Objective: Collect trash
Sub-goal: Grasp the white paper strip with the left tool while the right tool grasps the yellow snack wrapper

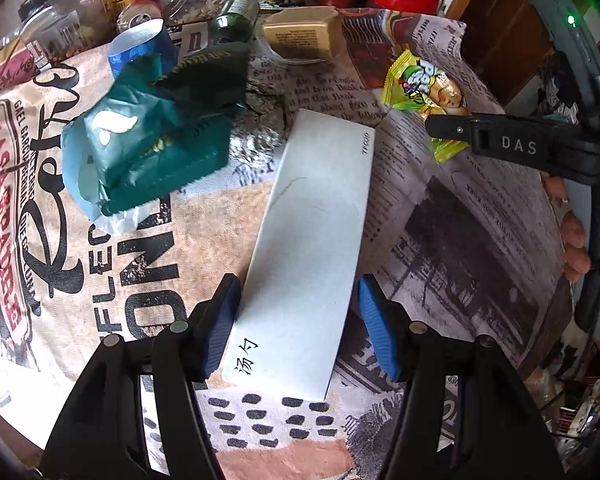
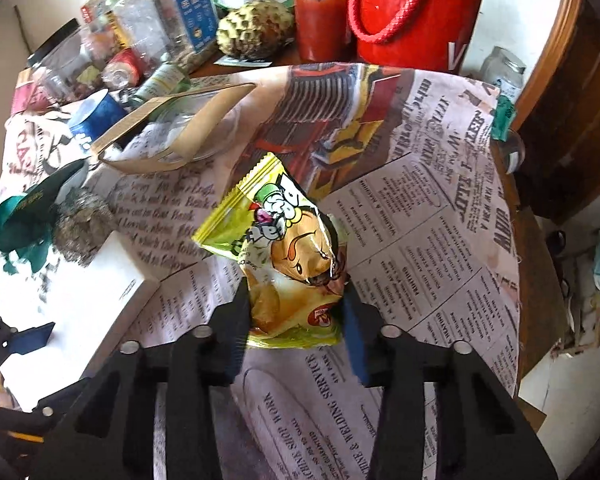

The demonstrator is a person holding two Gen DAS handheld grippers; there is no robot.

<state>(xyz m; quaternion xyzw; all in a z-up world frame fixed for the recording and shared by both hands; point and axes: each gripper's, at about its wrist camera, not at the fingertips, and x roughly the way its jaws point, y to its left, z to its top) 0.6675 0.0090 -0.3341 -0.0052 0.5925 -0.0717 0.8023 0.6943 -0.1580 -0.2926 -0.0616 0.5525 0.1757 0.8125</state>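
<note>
A long white box (image 1: 312, 220) lies on the newspaper-print cloth (image 1: 440, 208). My left gripper (image 1: 300, 320) stands over its near end, one blue pad (image 1: 224, 320) at each long side, and is open. The box's corner (image 2: 80, 292) also shows in the right wrist view. A yellow snack bag (image 2: 284, 232) is crumpled between the pads of my right gripper (image 2: 296, 328), which is shut on it. In the left wrist view that bag (image 1: 420, 84) sits at the right under a black finger (image 1: 496, 136) of the right gripper.
A crumpled green wrapper (image 1: 140, 148), a foil ball (image 1: 260, 128), a blue paper cup (image 1: 148, 48) and a brown cardboard container (image 1: 300, 36) lie beyond the box. Jars, a bottle and a red bag (image 2: 416, 12) crowd the back. The table edge (image 2: 536, 280) drops off at the right.
</note>
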